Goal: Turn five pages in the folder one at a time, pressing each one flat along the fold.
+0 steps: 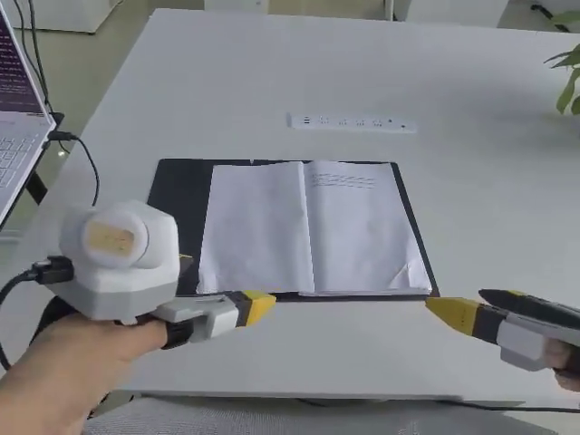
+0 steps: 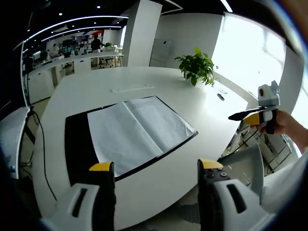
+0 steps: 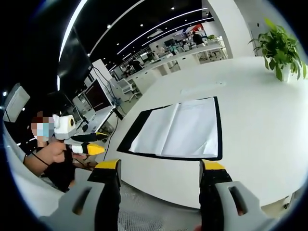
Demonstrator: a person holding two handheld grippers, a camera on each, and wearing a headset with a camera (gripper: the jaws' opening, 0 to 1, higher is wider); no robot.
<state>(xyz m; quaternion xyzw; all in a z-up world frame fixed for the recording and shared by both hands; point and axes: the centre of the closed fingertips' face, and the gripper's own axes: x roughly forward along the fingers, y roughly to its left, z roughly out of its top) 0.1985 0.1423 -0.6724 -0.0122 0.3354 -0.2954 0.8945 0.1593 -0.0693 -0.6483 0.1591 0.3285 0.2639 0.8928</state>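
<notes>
Left tool [image 1: 258, 306] above white table [image 1: 272, 72]; office desks [image 2: 72, 55] beyond.

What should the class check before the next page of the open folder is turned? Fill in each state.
1. Folder lies open on the table: ok.
2. Left gripper fingers apart: ok.
3. Right gripper fingers apart: ok.
4. Both grippers off the pages, near the folder's front edge: ok.
5. Count of pages already turned: cannot tell.
</notes>
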